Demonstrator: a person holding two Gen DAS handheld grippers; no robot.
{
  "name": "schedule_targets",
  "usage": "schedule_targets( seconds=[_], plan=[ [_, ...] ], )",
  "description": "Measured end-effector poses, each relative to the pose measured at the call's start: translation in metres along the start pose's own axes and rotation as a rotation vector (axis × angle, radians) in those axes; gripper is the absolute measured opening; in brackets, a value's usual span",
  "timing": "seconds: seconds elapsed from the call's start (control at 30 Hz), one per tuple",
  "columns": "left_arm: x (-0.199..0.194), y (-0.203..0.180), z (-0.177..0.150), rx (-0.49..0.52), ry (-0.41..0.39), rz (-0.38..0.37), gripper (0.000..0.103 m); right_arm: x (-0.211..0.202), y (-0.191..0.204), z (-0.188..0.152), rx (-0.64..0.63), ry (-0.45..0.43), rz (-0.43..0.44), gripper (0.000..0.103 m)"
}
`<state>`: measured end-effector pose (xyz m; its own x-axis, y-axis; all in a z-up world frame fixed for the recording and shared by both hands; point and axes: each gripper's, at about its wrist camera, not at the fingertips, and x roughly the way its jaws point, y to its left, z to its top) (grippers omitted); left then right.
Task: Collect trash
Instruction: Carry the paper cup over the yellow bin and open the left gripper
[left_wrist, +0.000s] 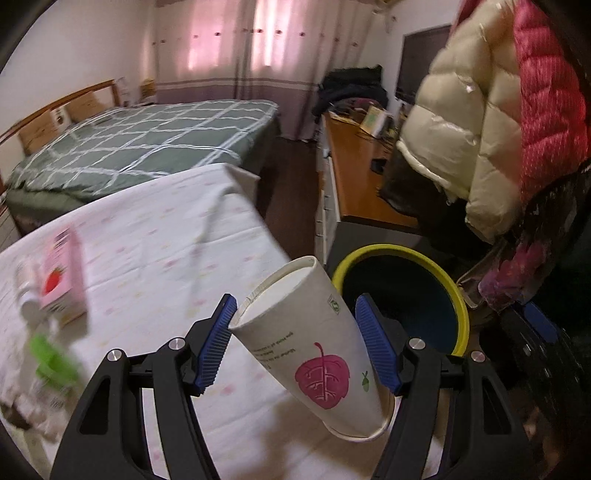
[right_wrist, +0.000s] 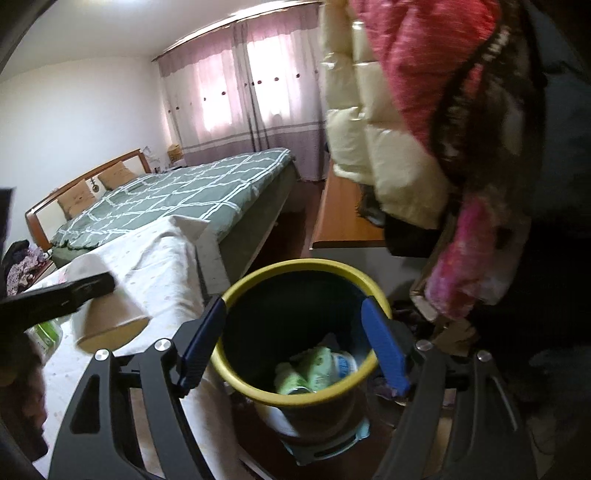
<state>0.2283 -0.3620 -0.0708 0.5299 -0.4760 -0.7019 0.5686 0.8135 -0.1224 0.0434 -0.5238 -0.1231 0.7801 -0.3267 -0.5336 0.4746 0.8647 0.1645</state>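
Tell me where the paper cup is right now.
In the left wrist view the paper cup sits tilted between the left tool's blue pads, above the table edge, just left of the yellow-rimmed bin.

A: Any writing you can actually read?

B: Hardly. The paper cup (left_wrist: 314, 343) carries two short lines of small green print above its pink leaf picture, but the letters are too small and upside down to make out.

A: Any logo on it?

B: A small green square mark near the far end, and a tiny green acorn-like sign beside the leaf. No words legible.

A: And the pink carton (left_wrist: 62, 275)?

B: It shows a red strawberry picture; any lettering is blurred. The wrappers in the bin (right_wrist: 258, 391) are unreadable too.
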Motion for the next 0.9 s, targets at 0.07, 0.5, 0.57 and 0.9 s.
schedule_targets(
  seconds=[0.07, 0.5, 0.57, 0.9],
  plan=[
    [0.016, -0.016, 0.009, 0.024, 0.014, -0.01, 0.067, -0.005, -0.013, -0.003, 0.016, 0.003, -0.011, 0.072],
    [0.1, -0.106, 0.032, 0.124, 0.104, -0.048, 0.069, -0.011, -0.054, -0.012, 0.085, 0.012, -0.054, 0.074],
    [0.105, -0.111, 0.032, 0.132, 0.107, -0.038, 0.086, -0.012, -0.056, -0.012, 0.09, 0.012, -0.057, 0.074],
    [0.04, -0.076, 0.027, 0.071, 0.019, -0.053, 0.096, -0.004, -0.05, -0.015, 0.082, 0.039, -0.038, 0.075]
  ],
)
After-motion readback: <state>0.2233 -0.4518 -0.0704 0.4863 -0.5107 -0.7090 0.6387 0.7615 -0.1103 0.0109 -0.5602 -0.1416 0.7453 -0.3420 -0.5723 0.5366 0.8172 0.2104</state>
